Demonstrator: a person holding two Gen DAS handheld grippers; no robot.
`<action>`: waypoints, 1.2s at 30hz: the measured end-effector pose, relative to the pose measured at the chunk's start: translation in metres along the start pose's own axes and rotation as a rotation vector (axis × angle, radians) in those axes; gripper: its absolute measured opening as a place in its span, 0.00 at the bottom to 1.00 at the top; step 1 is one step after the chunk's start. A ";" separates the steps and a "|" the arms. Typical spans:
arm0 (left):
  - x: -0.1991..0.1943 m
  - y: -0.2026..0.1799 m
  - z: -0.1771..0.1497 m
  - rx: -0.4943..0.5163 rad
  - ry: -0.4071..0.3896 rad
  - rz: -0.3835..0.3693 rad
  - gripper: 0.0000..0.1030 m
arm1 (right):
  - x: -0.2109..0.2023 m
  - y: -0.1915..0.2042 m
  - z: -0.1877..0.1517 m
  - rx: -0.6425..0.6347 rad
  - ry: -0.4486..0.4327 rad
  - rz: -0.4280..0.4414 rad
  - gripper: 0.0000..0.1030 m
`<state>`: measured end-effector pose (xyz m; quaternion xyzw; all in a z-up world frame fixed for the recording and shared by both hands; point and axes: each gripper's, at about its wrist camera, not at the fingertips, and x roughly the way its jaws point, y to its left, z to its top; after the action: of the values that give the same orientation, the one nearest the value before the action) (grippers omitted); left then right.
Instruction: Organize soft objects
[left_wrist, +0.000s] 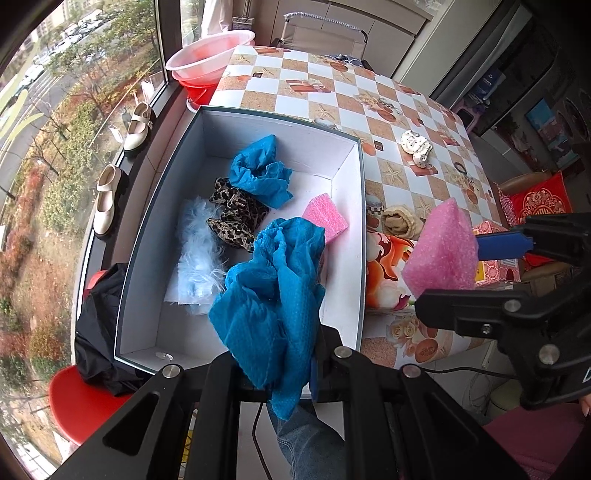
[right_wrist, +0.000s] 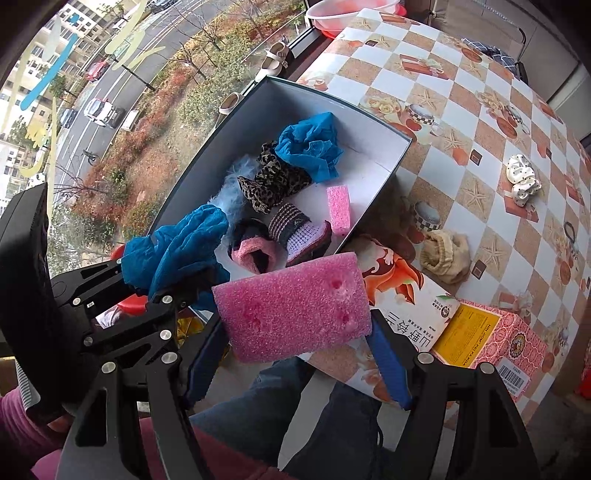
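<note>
Blue crinkled cloth (left_wrist: 269, 306) hangs bunched from the left tool (left_wrist: 314, 369), whose jaws are pressed together on it; the fabric droops over the near end of the open white-lined box (left_wrist: 347, 173). Pink foam block (right_wrist: 295, 306) sits crosswise in the right tool (right_wrist: 295, 354), the blue pads clamped on its two ends, just beside the box's near corner and above the person's denim-clad legs (right_wrist: 306, 398).

Inside the box lie a second blue cloth (left_wrist: 262, 171), a leopard-print fabric piece (left_wrist: 236, 214), a pale blue fluffy item (left_wrist: 199, 251), a small pink sponge (right_wrist: 338, 208) and knitted slippers (right_wrist: 280, 240).

On the checkered worktop (left_wrist: 332, 92) rest a beige rolled cloth (right_wrist: 445, 254), a white dotted scrunchie (right_wrist: 522, 179), a carton with an orange flower print (right_wrist: 402, 295) and a pink patterned carton (right_wrist: 491, 339). At the worktop's far end stands a pink basin (left_wrist: 210, 55). Cream shoes (left_wrist: 107, 199) stand on the window sill beside the box, with a street and trees below the glass.
</note>
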<state>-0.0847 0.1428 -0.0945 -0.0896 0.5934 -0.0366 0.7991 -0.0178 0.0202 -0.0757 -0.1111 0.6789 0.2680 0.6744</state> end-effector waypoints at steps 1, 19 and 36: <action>0.000 0.002 -0.001 -0.004 -0.001 0.001 0.14 | 0.001 0.002 0.001 -0.005 0.002 0.000 0.73; 0.003 0.013 -0.003 -0.024 0.002 0.008 0.14 | 0.005 0.007 0.006 -0.021 0.013 -0.006 0.73; 0.004 0.019 -0.003 -0.035 -0.001 0.020 0.14 | 0.007 0.006 0.006 -0.017 0.014 -0.003 0.73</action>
<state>-0.0876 0.1606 -0.1029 -0.0976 0.5943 -0.0180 0.7981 -0.0160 0.0298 -0.0811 -0.1195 0.6812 0.2719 0.6691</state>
